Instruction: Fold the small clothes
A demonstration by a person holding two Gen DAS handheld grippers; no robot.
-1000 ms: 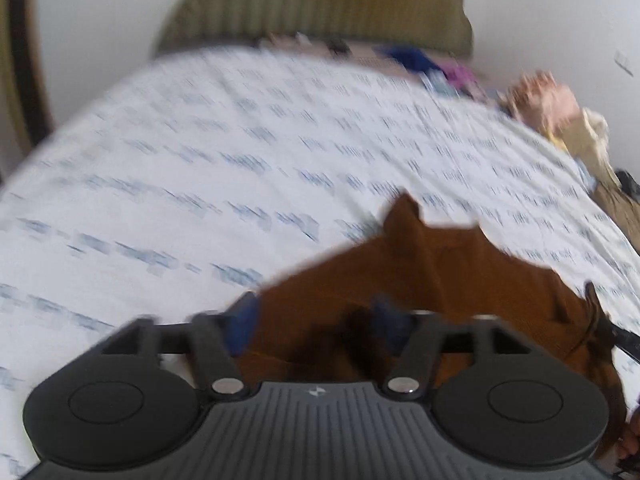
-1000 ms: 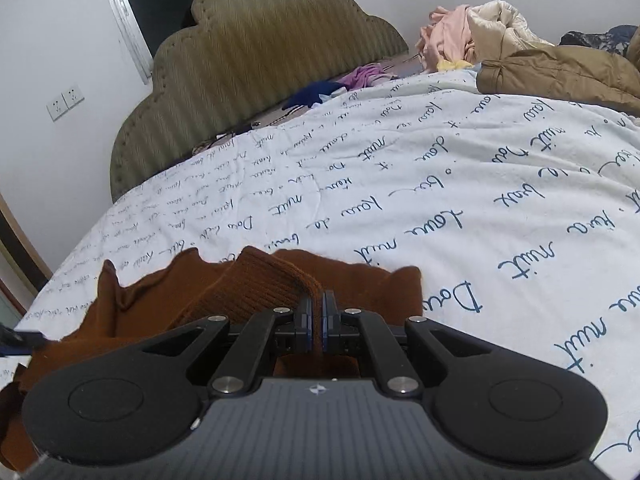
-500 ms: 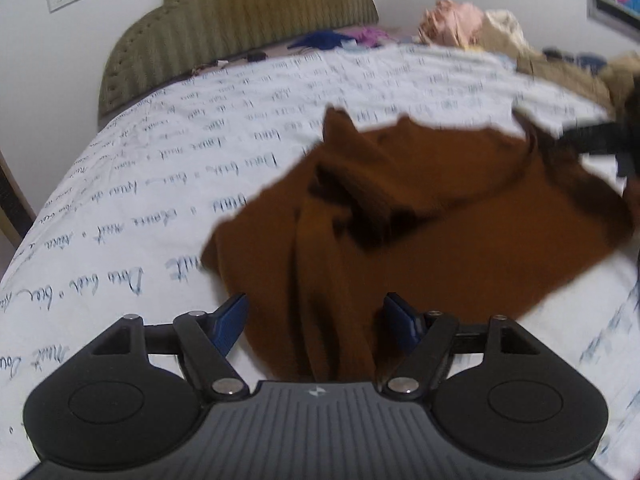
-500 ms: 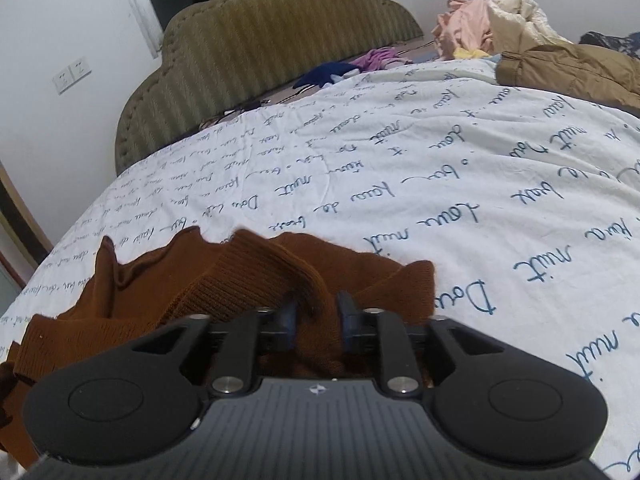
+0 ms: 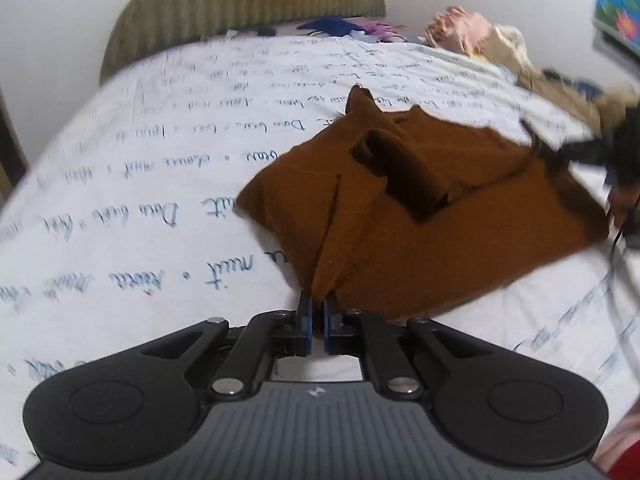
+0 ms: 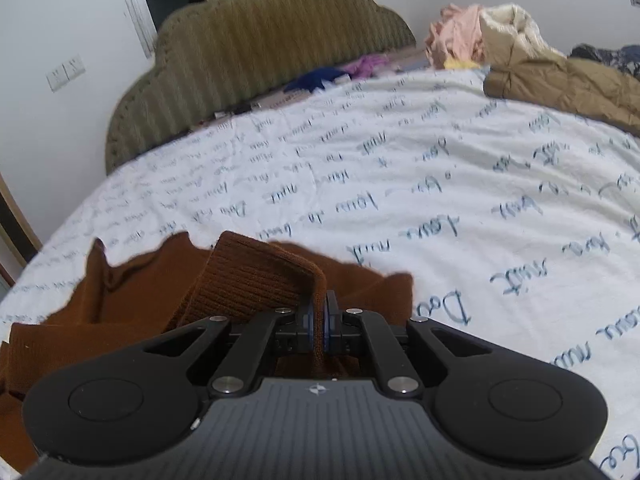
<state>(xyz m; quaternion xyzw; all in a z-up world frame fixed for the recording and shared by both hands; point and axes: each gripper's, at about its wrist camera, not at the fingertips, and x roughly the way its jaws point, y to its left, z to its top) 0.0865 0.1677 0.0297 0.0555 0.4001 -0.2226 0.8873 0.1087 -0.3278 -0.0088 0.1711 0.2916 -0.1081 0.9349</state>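
A small brown knitted sweater (image 5: pixel 420 216) lies crumpled on the white bedsheet (image 5: pixel 160 160) printed with blue script. My left gripper (image 5: pixel 316 320) is shut on the sweater's near corner, with the cloth pinched between its blue pads. In the right wrist view the same brown sweater (image 6: pixel 132 300) spreads to the left, and my right gripper (image 6: pixel 318 328) is shut on a ribbed fold of it. The right gripper (image 5: pixel 600 152) also shows as a dark blurred shape at the far right edge of the sweater in the left wrist view.
An olive padded headboard (image 6: pixel 260 52) stands at the far end of the bed. A pile of clothes (image 6: pixel 480 36) and a tan jacket (image 6: pixel 560 84) lie at the far right of the bed. Blue and purple garments (image 6: pixel 332 72) rest by the headboard.
The left gripper moved across to the sweater's near corner and closed on it. The right gripper briefly loosened on the ribbed fold, then shut on it again.
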